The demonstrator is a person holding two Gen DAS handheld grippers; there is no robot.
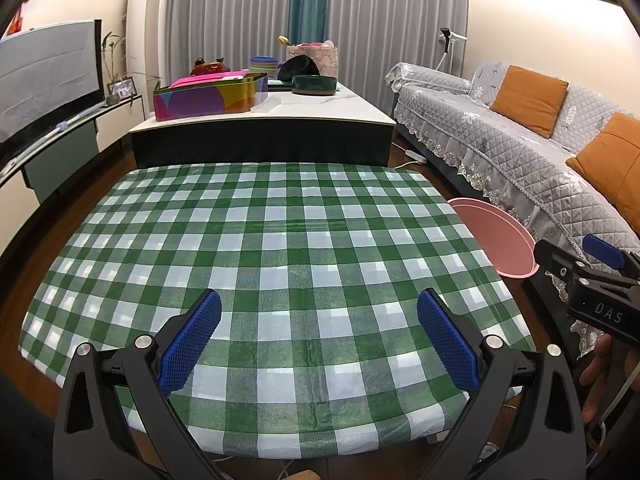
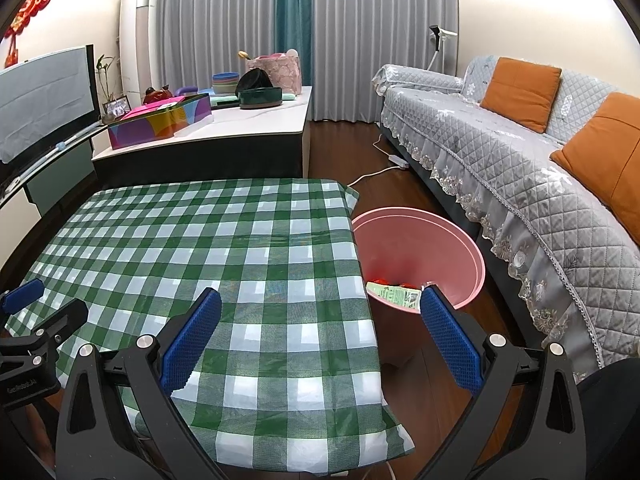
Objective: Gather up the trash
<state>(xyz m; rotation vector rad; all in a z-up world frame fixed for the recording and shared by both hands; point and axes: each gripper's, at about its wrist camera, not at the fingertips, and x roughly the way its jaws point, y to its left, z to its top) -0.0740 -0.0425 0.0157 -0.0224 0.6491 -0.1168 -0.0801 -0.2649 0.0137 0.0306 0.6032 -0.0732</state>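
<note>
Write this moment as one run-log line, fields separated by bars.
left gripper: open, empty | right gripper: open, empty | pink bin: holds trash | checkered table: no trash seen

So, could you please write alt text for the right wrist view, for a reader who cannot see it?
The open right gripper hovers over the right edge of a table with a green checked cloth, with nothing between its blue pads. On the floor beside the table stands a pink bin with some trash already inside, and a grey sofa runs along the right.

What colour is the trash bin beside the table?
Pink; the bin shows best in the right wrist view.
</note>
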